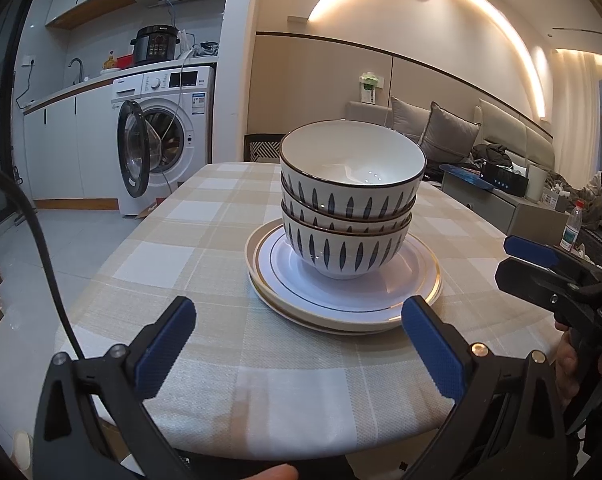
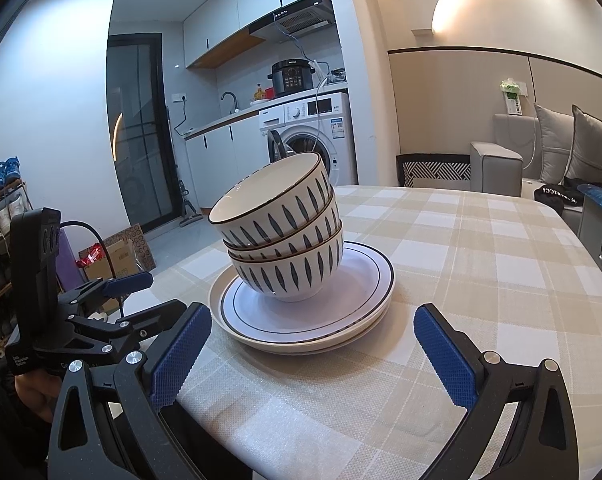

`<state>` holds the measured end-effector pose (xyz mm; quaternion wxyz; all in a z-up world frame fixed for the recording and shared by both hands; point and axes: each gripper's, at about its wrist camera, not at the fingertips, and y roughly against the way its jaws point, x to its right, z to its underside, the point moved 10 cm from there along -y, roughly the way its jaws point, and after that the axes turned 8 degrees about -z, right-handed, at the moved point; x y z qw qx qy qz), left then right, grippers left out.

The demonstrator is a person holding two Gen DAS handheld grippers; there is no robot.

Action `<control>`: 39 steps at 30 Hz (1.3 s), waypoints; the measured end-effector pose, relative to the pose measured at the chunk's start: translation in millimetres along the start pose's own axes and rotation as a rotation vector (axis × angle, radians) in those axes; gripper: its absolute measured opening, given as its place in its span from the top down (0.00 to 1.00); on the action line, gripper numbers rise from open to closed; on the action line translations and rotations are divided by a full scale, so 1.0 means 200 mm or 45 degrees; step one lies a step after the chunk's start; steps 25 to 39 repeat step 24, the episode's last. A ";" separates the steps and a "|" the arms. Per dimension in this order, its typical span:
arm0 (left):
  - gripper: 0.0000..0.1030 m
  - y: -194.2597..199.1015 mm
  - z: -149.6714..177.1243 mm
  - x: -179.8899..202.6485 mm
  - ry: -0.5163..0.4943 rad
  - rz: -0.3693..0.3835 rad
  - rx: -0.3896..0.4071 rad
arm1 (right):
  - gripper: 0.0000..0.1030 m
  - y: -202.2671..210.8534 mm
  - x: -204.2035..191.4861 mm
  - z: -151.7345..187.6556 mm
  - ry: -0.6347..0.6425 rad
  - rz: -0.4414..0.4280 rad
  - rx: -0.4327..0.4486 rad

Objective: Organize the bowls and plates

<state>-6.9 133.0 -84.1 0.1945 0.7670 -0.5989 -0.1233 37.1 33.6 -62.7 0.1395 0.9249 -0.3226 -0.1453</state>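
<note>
Three white bowls with blue leaf marks [image 1: 349,200] stand nested in one stack on a stack of rimmed plates [image 1: 417,280] on the checked tablecloth. The same bowls [image 2: 281,232] and plates [image 2: 365,276] show in the right wrist view. My left gripper [image 1: 301,332] is open and empty, just short of the plates' near rim. My right gripper [image 2: 313,340] is open and empty, also just short of the plates. The right gripper shows at the right edge of the left wrist view [image 1: 541,264]; the left gripper shows at the left of the right wrist view [image 2: 141,296].
The table [image 1: 205,240] with its beige checked cloth ends close to both grippers. A washing machine [image 1: 169,136] with its door open stands behind on the left. A sofa with cushions [image 1: 453,132] and a low unit with a water bottle [image 1: 571,226] stand at the right.
</note>
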 end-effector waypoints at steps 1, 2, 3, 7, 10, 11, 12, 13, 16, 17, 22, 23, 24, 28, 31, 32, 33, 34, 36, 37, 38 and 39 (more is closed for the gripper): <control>0.00 0.00 0.00 0.00 -0.002 0.001 0.000 | 0.00 0.00 0.00 0.00 0.000 -0.001 -0.001; 0.00 0.00 0.00 0.00 -0.004 0.002 0.000 | 0.00 0.00 0.00 0.00 0.002 -0.002 -0.003; 0.00 0.00 0.00 0.00 -0.006 0.000 0.001 | 0.00 0.00 0.00 0.00 0.003 -0.003 -0.004; 0.00 0.00 0.00 0.00 -0.003 0.000 0.001 | 0.00 0.00 0.00 0.00 0.002 -0.003 -0.004; 0.00 0.00 0.00 0.00 -0.005 0.000 0.001 | 0.00 -0.01 0.00 0.01 0.003 -0.004 -0.005; 0.00 0.00 0.00 0.00 -0.005 -0.001 0.001 | 0.00 -0.01 0.00 0.01 0.003 -0.004 -0.007; 0.00 0.00 0.00 0.00 -0.006 -0.001 0.001 | 0.00 0.00 0.00 0.01 0.004 -0.005 -0.007; 0.00 0.00 0.00 0.01 -0.007 0.000 -0.001 | 0.00 0.00 -0.01 0.01 0.006 -0.006 -0.008; 0.00 -0.01 0.01 0.02 -0.014 0.000 -0.003 | 0.00 0.00 -0.01 0.00 0.009 -0.008 -0.003; 0.00 0.00 0.01 0.02 -0.020 -0.001 -0.001 | 0.00 0.00 -0.01 0.00 0.009 -0.010 0.001; 0.00 0.00 0.01 0.03 -0.026 0.001 0.006 | 0.00 0.01 0.01 0.00 -0.007 -0.013 0.004; 0.00 0.00 0.01 0.03 -0.025 0.001 0.007 | 0.00 0.01 0.01 0.00 -0.008 -0.013 0.005; 0.00 0.00 0.01 0.03 -0.024 0.000 0.006 | 0.00 0.01 0.01 0.00 -0.008 -0.014 0.003; 0.00 0.00 0.01 0.03 -0.024 0.000 0.006 | 0.00 0.01 0.01 0.00 -0.008 -0.014 0.003; 0.00 0.00 0.01 0.03 -0.024 0.000 0.006 | 0.00 0.01 0.01 0.00 -0.008 -0.014 0.003; 0.00 0.00 0.01 0.03 -0.024 0.000 0.006 | 0.00 0.01 0.01 0.00 -0.008 -0.014 0.003; 0.00 0.00 0.01 0.03 -0.024 0.000 0.006 | 0.00 0.01 0.01 0.00 -0.008 -0.014 0.003; 0.00 0.00 0.01 0.03 -0.024 0.000 0.006 | 0.00 0.01 0.01 0.00 -0.008 -0.014 0.003; 0.00 0.00 0.01 0.03 -0.024 0.000 0.006 | 0.00 0.01 0.01 0.00 -0.008 -0.014 0.003; 0.00 0.00 0.01 0.03 -0.024 0.000 0.006 | 0.00 0.01 0.01 0.00 -0.008 -0.014 0.003; 0.00 0.00 0.01 0.03 -0.024 0.000 0.006 | 0.00 0.01 0.01 0.00 -0.008 -0.014 0.003; 0.00 0.00 0.01 0.03 -0.024 0.000 0.006 | 0.00 0.01 0.01 0.00 -0.008 -0.014 0.003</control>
